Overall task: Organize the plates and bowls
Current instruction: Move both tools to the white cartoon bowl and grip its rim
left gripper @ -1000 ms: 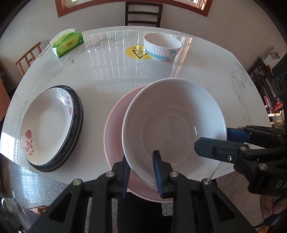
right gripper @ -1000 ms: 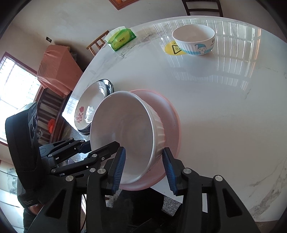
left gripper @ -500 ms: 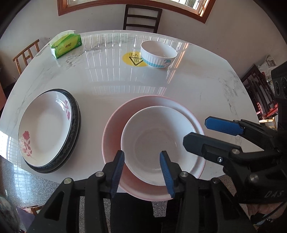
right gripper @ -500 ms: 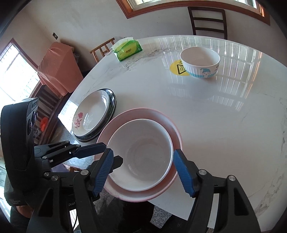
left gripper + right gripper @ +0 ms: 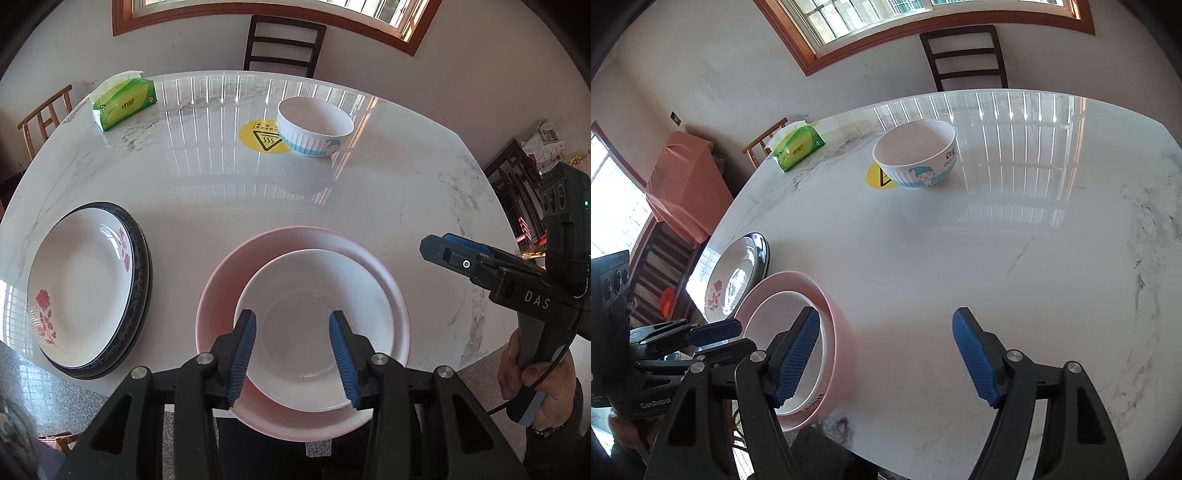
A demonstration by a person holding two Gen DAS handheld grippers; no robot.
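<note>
Released since the earlier frame, the white bowl [image 5: 314, 325] sits nested in the pink bowl [image 5: 221, 288] below the open left tongs [image 5: 293, 354]. Right tongs [image 5: 886, 358] are opening, empty, beside it on the surface [image 5: 960, 258].

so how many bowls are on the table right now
3: a white bowl nested inside a pink bowl at the near edge, and a cartoon-print bowl far across by the yellow sticker. None seems hidden.
</note>
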